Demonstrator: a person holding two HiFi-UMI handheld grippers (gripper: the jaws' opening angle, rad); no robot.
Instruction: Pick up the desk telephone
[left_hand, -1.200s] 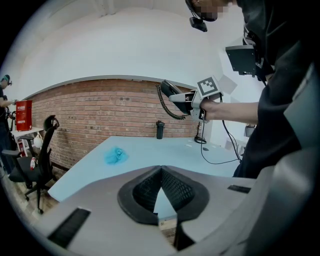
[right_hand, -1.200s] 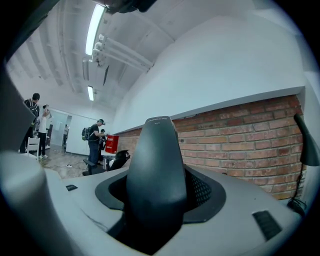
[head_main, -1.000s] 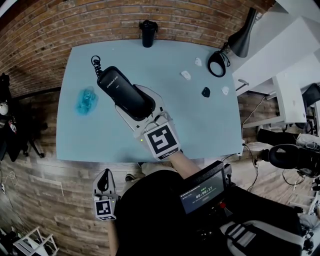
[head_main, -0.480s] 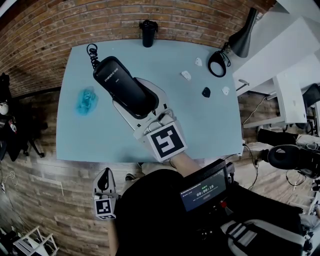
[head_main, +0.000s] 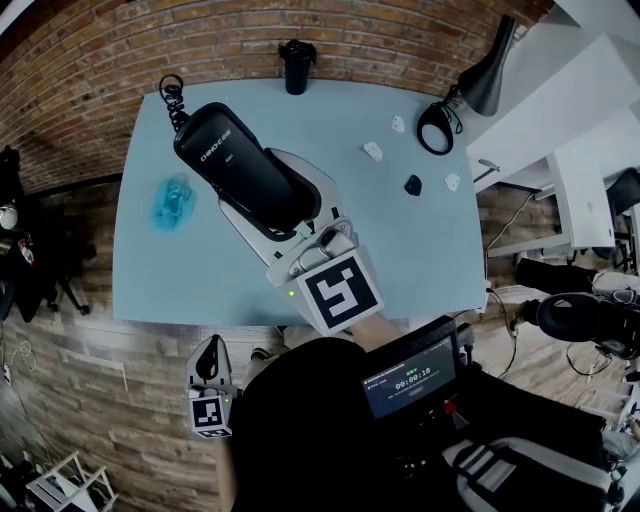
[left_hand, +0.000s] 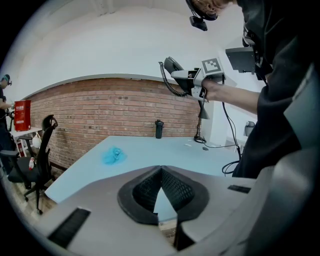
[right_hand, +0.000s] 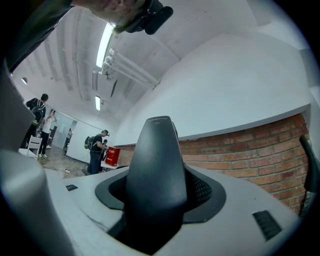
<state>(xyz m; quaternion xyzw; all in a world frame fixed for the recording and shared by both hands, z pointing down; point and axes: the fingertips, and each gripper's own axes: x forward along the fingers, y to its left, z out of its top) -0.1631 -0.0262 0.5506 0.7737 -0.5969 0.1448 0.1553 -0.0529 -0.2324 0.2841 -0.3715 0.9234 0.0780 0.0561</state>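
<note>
Head view steeply down over table (head_main: 420, 250); gripper views along jaws toward shared brick wall (left_hand: 100, 107)

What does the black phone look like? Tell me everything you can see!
The phone is a long, smooth black piece, plastic by the look, with small white print on top. A curly black cord comes off its far end. The right gripper clamps its near end between both jaws, holding it in the air above the blue table.
</note>
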